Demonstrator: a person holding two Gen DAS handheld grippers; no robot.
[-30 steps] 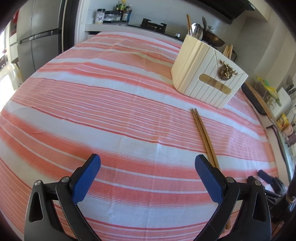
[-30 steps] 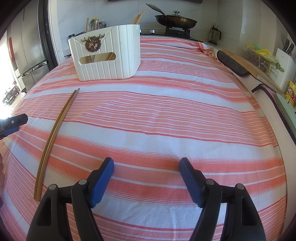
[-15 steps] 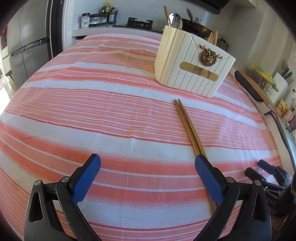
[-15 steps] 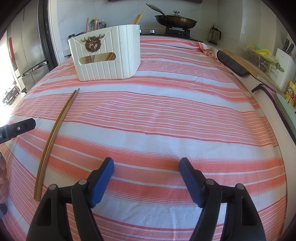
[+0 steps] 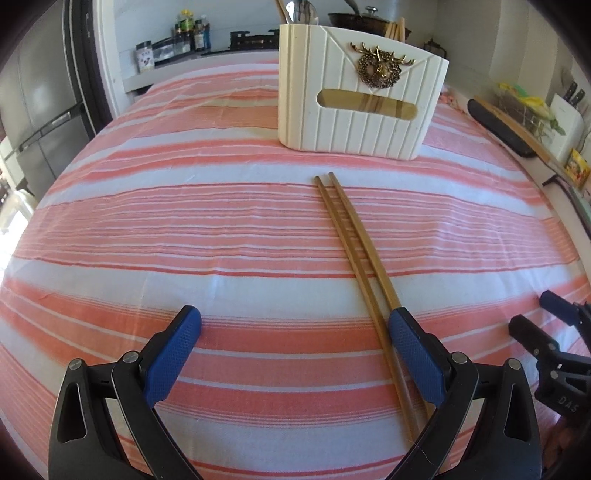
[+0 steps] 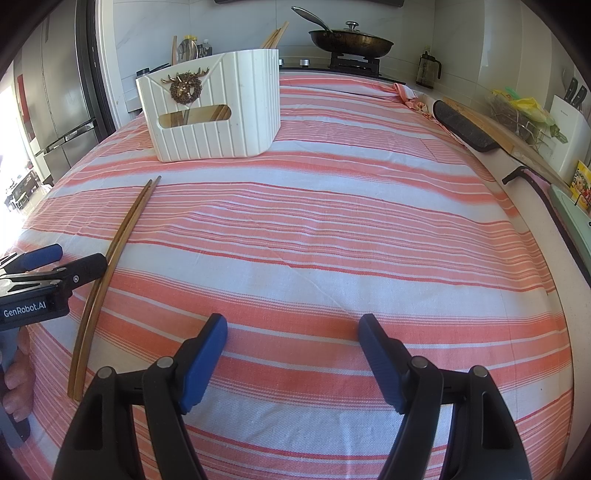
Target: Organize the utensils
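Now the spread left gripper (image 5: 293,345) lines up on the chopsticks (image 5: 354,251) before the holder (image 5: 360,96); next, likely centre and pinch. Right gripper (image 6: 291,350) waits, spread.

Chopsticks (image 5: 354,254): near ends hidden behind left gripper (image 5: 293,347) finger. Utensil holder (image 5: 360,99): contents mostly hidden by its wall; only tops and slot glimpses show. Right gripper (image 5: 550,332) cut off at the left view's edge. Hand (image 6: 16,384) cut by frame edge. Shelf bottles (image 5: 190,29) too small to read.
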